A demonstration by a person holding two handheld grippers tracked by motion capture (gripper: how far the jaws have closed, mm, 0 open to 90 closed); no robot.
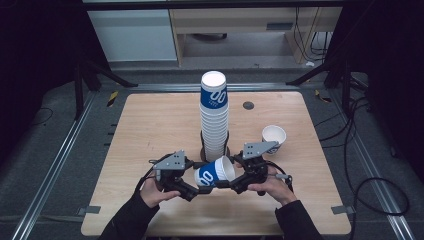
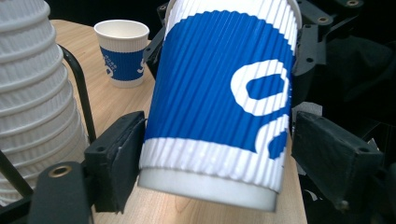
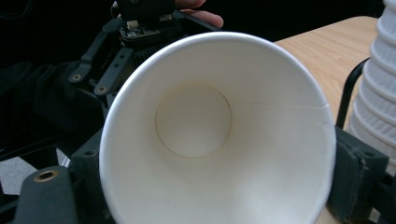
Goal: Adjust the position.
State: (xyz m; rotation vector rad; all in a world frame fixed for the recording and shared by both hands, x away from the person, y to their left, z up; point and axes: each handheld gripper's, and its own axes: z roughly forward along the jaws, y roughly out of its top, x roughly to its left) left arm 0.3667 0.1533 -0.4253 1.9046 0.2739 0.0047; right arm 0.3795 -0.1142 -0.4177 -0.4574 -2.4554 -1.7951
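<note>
Nearest my lens is the cup, mouth toward me in the right gripper view, its rim between the jaws of my right gripper, which look clamped on it near the mouth. From above, the cup lies on its side in the air just over the table, in front of the tall stack of cups, held between both hands. In the left gripper view my left gripper has its jaws around the base end of the cup: the left pad touches the ribbed wall, but the right pad stands apart from it, so I judge this gripper open, not gripping.

What worries me: the paper wall is thin, and squeezing at the rim could crush it oval. If the right gripper lets go before the left closes, the cup drops and rolls. A swing forward could knock the stack, which leans slightly. A second cup stands upright off to the right, well apart.
</note>
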